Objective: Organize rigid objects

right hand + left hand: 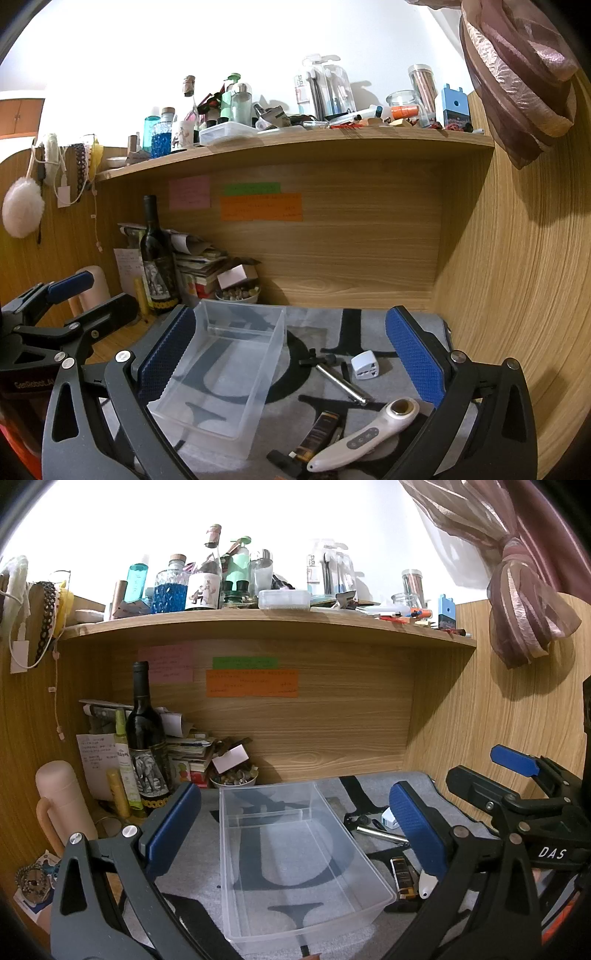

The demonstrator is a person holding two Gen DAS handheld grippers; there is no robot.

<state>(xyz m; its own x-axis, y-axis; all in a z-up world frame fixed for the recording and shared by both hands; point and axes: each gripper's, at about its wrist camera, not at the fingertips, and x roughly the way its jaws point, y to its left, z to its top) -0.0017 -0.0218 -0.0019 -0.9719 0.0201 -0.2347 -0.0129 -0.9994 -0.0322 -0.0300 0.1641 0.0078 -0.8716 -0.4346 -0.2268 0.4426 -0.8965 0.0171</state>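
- Left tongs (295,819): blue-padded fingers spread wide apart, holding nothing, hovering over the clear rectangular plastic bin (295,853).
- Right tongs (291,354): fingers likewise wide apart and empty, poised above the loose items to the right of the bin.
- Bin: stands open and empty on the grey printed mat (406,332) covering the bench, towards its left side. Judged light, thin-walled and somewhat flexible; likely to slide if nudged.
- White handheld device with a round gold-rimmed head and grey buttons (365,435): lies on the mat nearest the right tongs. Judged stiff, smooth and slippery; the narrower handle section offers the surest hold, across its width.
- Slim dark rectangular case with gold lettering (317,434): lies just beside the white device's handle, touching or nearly so. Flat and low; a grip across the long edges appears best.
- Chrome metal rod (343,382): lies diagonally between the bin and the white cube-shaped travel adapter (365,365). Round and polished, so judged prone to rolling; take at mid-length.
- Adapter: blocky and rigid, easy to take on opposite flat faces.
- Status: no item is in the bin; sorting judged not begun.
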